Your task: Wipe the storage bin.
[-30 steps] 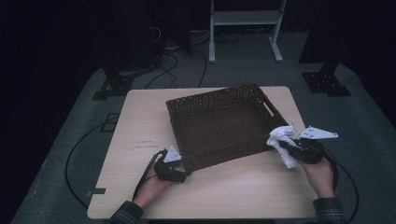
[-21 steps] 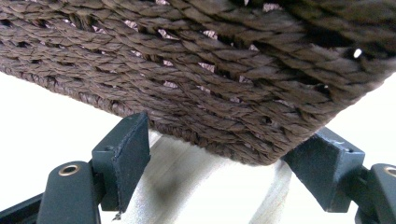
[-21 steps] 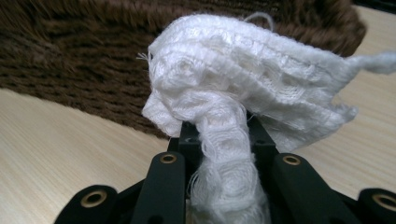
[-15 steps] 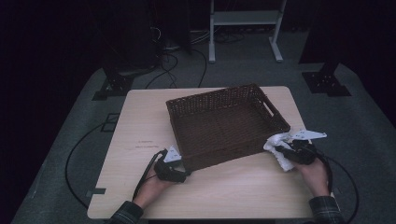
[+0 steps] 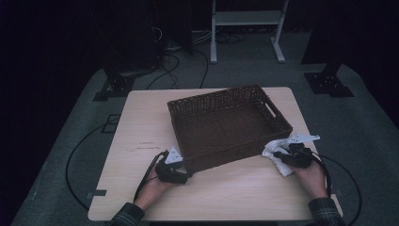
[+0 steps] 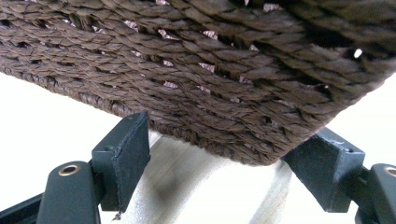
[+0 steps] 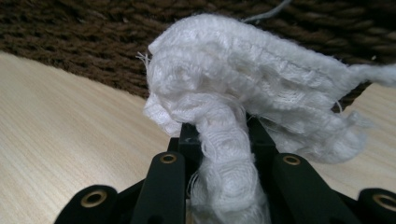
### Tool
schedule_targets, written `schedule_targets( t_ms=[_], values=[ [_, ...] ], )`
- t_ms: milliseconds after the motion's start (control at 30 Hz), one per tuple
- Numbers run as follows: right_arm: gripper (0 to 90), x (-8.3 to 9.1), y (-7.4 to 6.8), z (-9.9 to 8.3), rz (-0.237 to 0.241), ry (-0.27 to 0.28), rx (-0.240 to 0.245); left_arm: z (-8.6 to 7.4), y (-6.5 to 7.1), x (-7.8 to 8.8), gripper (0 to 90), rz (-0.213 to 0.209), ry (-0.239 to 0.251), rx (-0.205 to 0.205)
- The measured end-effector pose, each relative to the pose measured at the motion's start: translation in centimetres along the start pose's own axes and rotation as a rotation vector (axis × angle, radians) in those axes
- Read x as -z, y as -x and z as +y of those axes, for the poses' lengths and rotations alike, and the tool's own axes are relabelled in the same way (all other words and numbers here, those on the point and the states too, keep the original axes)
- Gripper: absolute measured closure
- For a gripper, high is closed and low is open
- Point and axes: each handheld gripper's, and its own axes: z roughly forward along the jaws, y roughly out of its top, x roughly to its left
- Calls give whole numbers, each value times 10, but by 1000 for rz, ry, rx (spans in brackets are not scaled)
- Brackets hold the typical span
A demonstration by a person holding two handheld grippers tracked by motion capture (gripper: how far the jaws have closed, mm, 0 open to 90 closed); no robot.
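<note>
A dark brown wicker basket (image 5: 226,125) stands in the middle of the light wooden table (image 5: 141,127). At its near left corner is my left gripper (image 5: 171,169). In the left gripper view that corner (image 6: 224,93) sits between the two black jaws, which touch it on both sides, so the left gripper (image 6: 229,140) is shut on it. My right gripper (image 5: 291,157) is just off the basket's near right corner. It is shut on a crumpled white cloth (image 7: 252,74), which bulges out over the jaw tips (image 7: 219,128) and lies low by the table (image 5: 277,157).
The basket looks empty inside (image 5: 230,127). Cables (image 5: 146,176) trail from both grippers over the table's near edge. Beyond the table stand a white metal frame (image 5: 244,19) and black stands (image 5: 329,80) on the grey floor.
My right gripper has sunk towards the table with the white cloth and come a little nearer the front edge. The left gripper and the basket have stayed put.
</note>
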Motion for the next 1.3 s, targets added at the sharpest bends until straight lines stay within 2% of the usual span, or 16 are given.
schedule_targets(
  t_ms=[133, 300, 567, 767, 900, 1067, 1200, 1300],
  values=[
    [731, -6, -2, -3, 2, -32, 15, 0, 0, 0, 227, 0, 0, 1],
    [732, -2, -3, -2, -5, -27, 20, 0, 0, 0, 227, -1, 1, 0],
    [731, 17, -5, 9, -14, 63, 21, 0, 0, 0, 226, 0, 0, 1],
    [732, 35, -13, 17, -24, 136, 55, 0, 0, 0, 227, 0, 0, -1],
    [732, 42, -16, 21, -27, 167, 57, 0, 0, 0, 226, 0, -1, -1],
    [732, 49, -20, 23, -20, 204, 73, 0, 0, 0, 227, -2, 1, -1],
    [732, 57, -21, 26, 17, 265, 52, 0, 0, 0, 227, -2, 1, -1],
    [731, 55, -24, 28, 26, 264, 61, 0, 0, 0, 226, -2, 1, -1]
  ],
)
